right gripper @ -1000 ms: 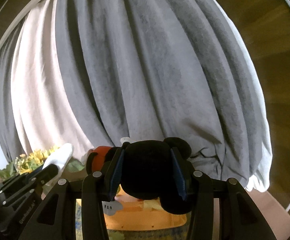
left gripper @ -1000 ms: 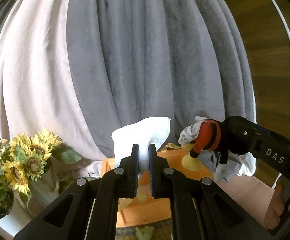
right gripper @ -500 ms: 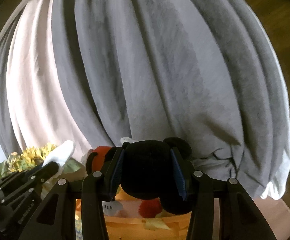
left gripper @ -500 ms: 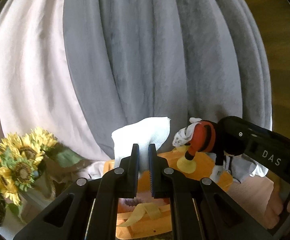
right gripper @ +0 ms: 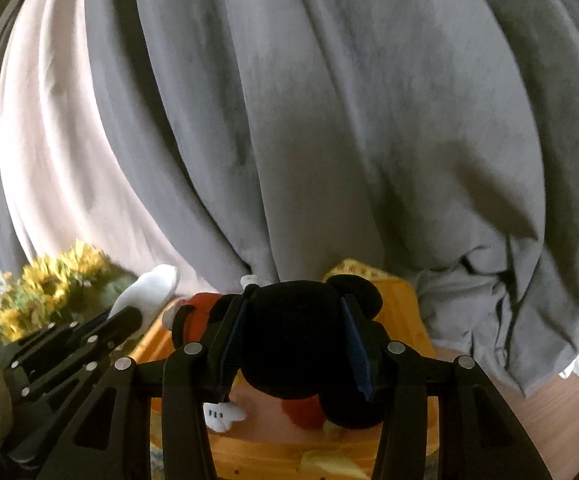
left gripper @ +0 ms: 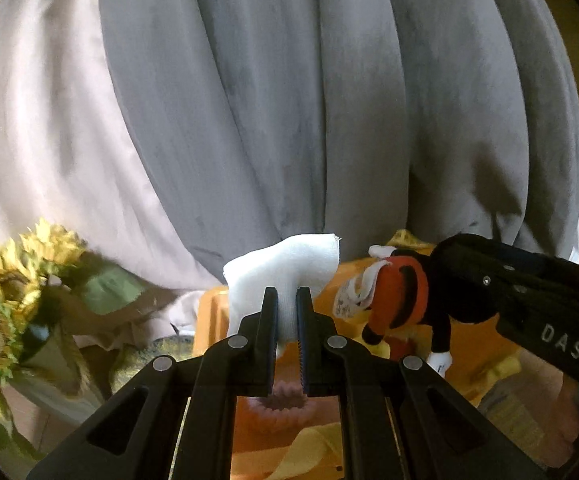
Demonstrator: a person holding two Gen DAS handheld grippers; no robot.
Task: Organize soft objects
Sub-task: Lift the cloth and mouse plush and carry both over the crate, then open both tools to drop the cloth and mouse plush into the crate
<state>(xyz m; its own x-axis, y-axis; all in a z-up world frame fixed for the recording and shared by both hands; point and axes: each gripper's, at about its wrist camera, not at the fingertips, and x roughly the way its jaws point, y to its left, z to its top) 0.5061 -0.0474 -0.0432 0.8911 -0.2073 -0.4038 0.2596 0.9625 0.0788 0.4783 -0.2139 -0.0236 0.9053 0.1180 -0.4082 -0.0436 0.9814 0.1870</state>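
Note:
My left gripper [left gripper: 286, 312] is shut on a white sock [left gripper: 285, 268], held above an orange box [left gripper: 473, 344]. My right gripper [right gripper: 293, 344] is shut on the black head of a Mickey Mouse plush [right gripper: 293, 332] with red shorts, held over the same orange box [right gripper: 409, 320]. In the left wrist view the plush [left gripper: 401, 300] hangs from the right gripper [left gripper: 465, 296] at right. In the right wrist view the left gripper [right gripper: 129, 316] and sock [right gripper: 149, 286] show at left. A brown toothed soft object [left gripper: 285, 394] lies inside the box.
Grey and pale pink curtains [left gripper: 289, 100] hang close behind the box. A bunch of sunflowers [left gripper: 5, 280] stands at the left. A yellow strap [left gripper: 301, 444] lies across the box. Wooden floor [right gripper: 549, 412] shows at right.
Both grippers have moved forward and down toward the orange box, which now looks larger and nearer. The sock and plush stay gripped. The sunflowers have slid toward the left edge.

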